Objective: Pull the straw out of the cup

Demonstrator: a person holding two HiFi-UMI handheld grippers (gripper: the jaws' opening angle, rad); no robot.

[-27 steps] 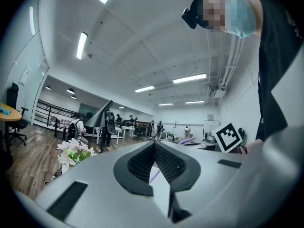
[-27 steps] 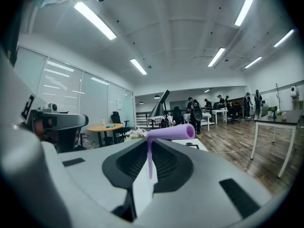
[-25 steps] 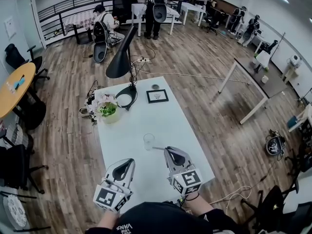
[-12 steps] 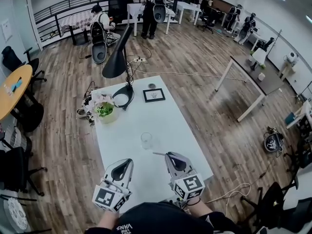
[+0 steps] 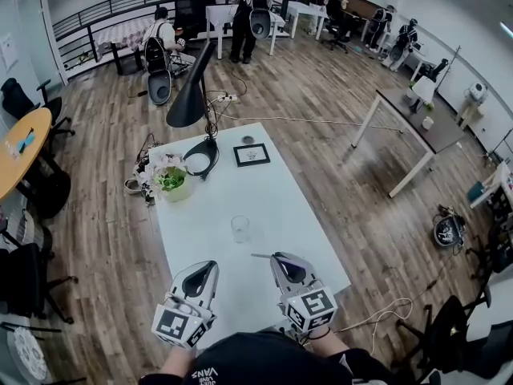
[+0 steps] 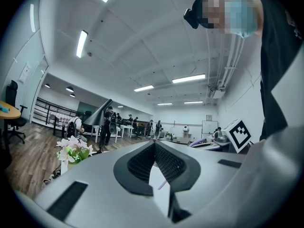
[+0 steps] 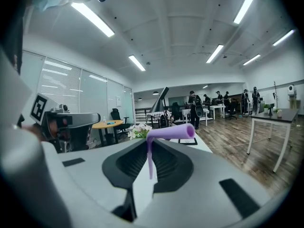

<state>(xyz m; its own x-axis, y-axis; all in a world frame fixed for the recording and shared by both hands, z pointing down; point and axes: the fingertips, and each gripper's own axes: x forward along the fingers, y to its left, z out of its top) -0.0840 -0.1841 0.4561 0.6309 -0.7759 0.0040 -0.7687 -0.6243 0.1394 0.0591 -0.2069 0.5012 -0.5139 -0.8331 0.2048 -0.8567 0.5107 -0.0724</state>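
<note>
Right claw (image 5: 276, 257) holds straw (image 5: 261, 256) clear of cup (image 5: 240, 228), over white desk (image 5: 280, 215).
Straw is thin, lies about level and sticks out to the left of the claw tips, near the cup but not touching it. Cup is clear glass, upright, mid-desk. Left claw (image 5: 210, 265) sits beside the right one at the near edge, tips together, nothing in it. Far end of desk: black lamp (image 5: 192, 103), framed picture (image 5: 252, 154), flower pot (image 5: 173, 181) at the left edge. Wood floor (image 5: 321, 95) all around, round wooden table (image 5: 20, 147) far left, people (image 5: 244, 14) at the back.
</note>
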